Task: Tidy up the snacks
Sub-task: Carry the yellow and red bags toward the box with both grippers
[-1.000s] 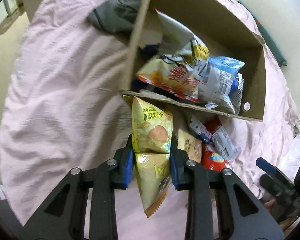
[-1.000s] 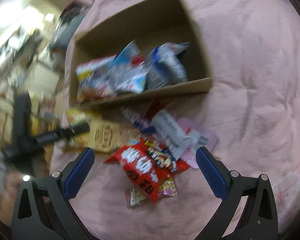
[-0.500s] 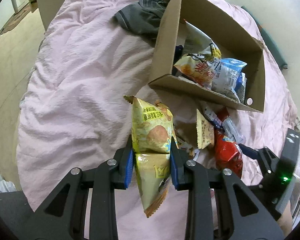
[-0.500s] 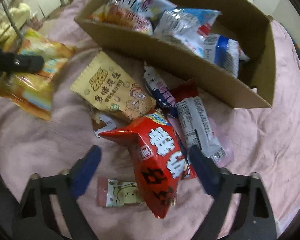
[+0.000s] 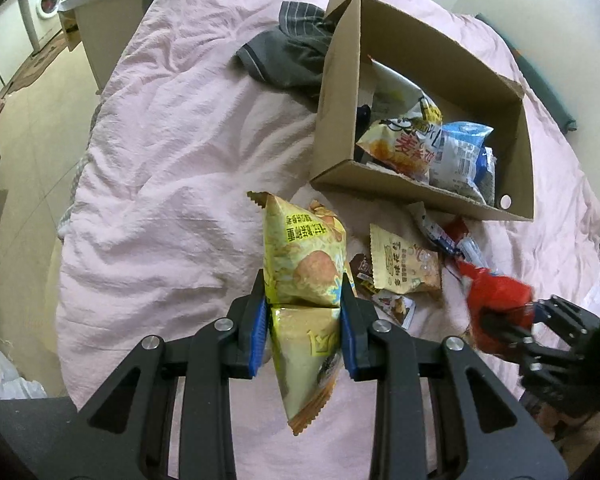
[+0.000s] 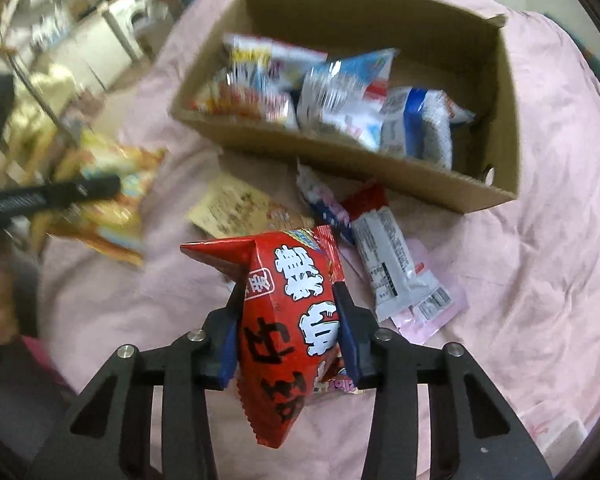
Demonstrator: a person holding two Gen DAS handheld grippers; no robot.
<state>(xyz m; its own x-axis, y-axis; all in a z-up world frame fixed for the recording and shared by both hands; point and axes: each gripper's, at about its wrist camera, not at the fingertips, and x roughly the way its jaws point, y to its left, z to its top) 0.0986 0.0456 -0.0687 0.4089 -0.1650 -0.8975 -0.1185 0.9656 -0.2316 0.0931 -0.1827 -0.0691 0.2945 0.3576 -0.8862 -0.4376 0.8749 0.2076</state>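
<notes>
Snacks are sitting in three places relative to the cardboard box (image 5: 340, 92) on the pink bedding (image 5: 172, 152): several bags already inside it, a loose pile just outside its near wall, and one bag in each gripper.

Left gripper (image 5: 304, 328) is pinching the yellow chip bag (image 5: 304, 264) across its middle — pads pressing in on both sides, bag creased at the grip. Long axis of the bag is running along the fingers, top seam pointing toward the box's near-left corner.

Right gripper (image 6: 288, 332) has just been closing its jaws, and the red snack bag (image 6: 288, 304) is between them; both pads are touching its sides, so it is being pinched. Its long axis also lies along the fingers. The box is lying ahead of this gripper and slightly to the right, open side up, the loose pile in between.

Judgement: the right hand looks nearer the box's empty end, the left nearer its left wall; either bag needs lifting over the near wall before release.

Writing — large white characters on the red bag, not fully readable. Yellow bag carries a black-on-yellow line of characters, upside down in the left wrist view. Beige peanut packet (image 5: 404, 268), by the near wall, shows cartoon art and small print; white wrapper (image 6: 388, 252) beside it shows a barcode and ingredient panel.
</notes>
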